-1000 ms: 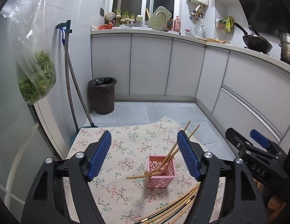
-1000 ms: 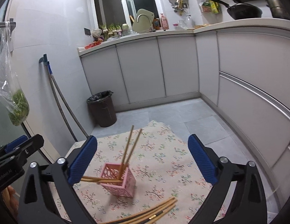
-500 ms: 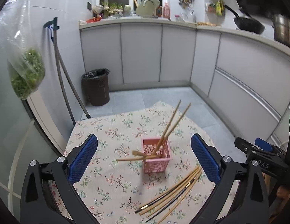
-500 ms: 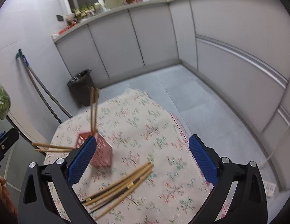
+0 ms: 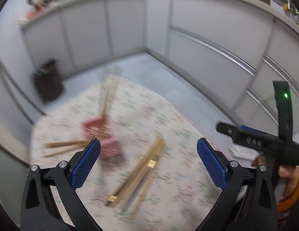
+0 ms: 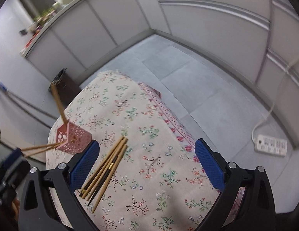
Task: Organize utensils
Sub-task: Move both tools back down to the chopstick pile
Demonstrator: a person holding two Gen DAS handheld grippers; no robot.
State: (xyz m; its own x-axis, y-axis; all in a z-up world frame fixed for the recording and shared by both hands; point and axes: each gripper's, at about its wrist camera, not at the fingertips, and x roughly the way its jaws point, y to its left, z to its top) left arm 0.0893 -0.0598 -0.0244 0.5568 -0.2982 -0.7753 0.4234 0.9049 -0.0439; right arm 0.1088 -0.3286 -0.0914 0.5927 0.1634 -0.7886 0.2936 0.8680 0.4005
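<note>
Lowest in the left wrist view, the left gripper (image 5: pixel 148 154) stands with its blue pads (image 5: pixel 85 163) wide apart and nothing between them except the cloth below; its jaws have just been opening. That picture is smeared by motion. The right gripper (image 6: pixel 147 156) fills the bottom of its own view in the same way, its blue pads (image 6: pixel 84 163) spread wide and pressing on nothing, and it also shows at the right edge of the left wrist view, held by a hand (image 5: pixel 290 177). Just above and between the left gripper's fingers, a loose bundle of chopsticks (image 6: pixel 105 168) lies flat on the floral tablecloth (image 6: pixel 149 134), slanting from lower left to upper right; in the right wrist view it sits beside the left-hand pad, at lower left of centre. Further up and to the left stands the pink basket (image 6: pixel 73 137), a small lattice holder, touching the cloth, with two chopsticks rising steeply from it and two more sticking out sideways toward the left edge of the frame. Past the table's far edge, at the upper left, a dark waste bin (image 6: pixel 64 86) stands on the grey tiled floor (image 6: pixel 197 80). At the right of the right wrist view a white power strip (image 6: pixel 270 142) lies on the floor. White cabinets (image 6: pixel 130 9) curve across the top.
</note>
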